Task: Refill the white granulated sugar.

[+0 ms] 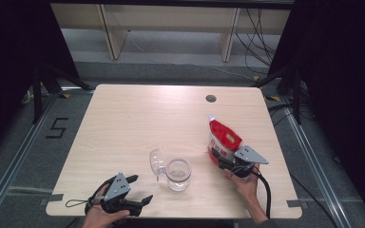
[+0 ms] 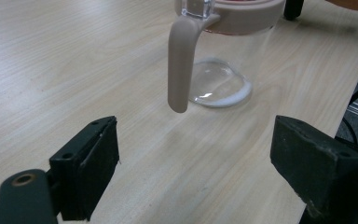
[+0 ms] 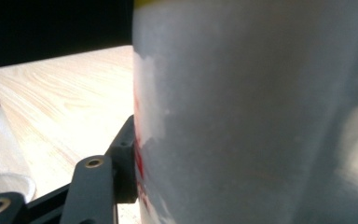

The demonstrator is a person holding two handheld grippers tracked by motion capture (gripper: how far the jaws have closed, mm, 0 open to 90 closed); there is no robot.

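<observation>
Pale wood table (image 1: pixel 123 123), dark curtains either side, grey floor beyond. My right gripper (image 1: pixel 229 161) is clamped on the red and white bag (image 1: pixel 222 137), which stands upright against its jaws; in the right gripper view the bag's pale side is pressed up to the lens. My left gripper (image 1: pixel 140 190) rests released, jaws spread wide. Clear jar (image 1: pixel 178 174) sits just ahead of it, lid (image 1: pixel 157 161) flipped open, handle (image 2: pixel 181 60) facing my left jaws.

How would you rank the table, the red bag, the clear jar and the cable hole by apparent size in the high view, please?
1. table
2. red bag
3. clear jar, lid open; looks nearly the bag's size, so that order is unsure
4. cable hole
</observation>
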